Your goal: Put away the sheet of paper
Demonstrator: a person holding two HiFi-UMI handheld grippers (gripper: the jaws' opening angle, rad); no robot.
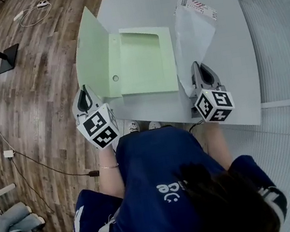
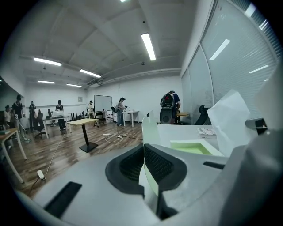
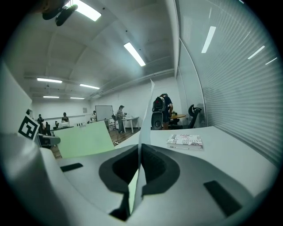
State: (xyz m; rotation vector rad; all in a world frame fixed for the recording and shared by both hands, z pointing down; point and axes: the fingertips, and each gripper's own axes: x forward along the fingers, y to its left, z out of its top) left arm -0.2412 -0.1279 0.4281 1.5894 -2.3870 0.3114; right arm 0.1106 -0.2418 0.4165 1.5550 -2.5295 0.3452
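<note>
Grey plastic jaws of the left gripper (image 2: 144, 150) are clenched together on the thin edge of a pale green folder's (image 1: 142, 64) cover (image 1: 92, 50). They hold the cover tilted up off the table (image 1: 236, 71) at the folder's left side. The right gripper (image 3: 139, 152) is likewise clamped shut, pinching the near edge of the white paper (image 1: 193, 39). The paper stands up from the jaws and curves away over the table, just right of the folder and not inside it. Each gripper carries a cube with black-and-white square markers, near the person's body.

The person's blue shirt (image 1: 158, 165) bears white lettering with a small smiley mark below it. It shows upside down in the head view and cannot be read whole.

Past the jaws, the folder lies open and flat on the grey table. An inner pocket with a notched top edge faces up, and there is a small round hole near the fold. Beyond the paper's far end lies a booklet (image 1: 195, 6) with red and black print on white, too small to read in either view. Left of the table is a wood floor (image 1: 29, 76) with a small table on a black base and some loose cables.
</note>
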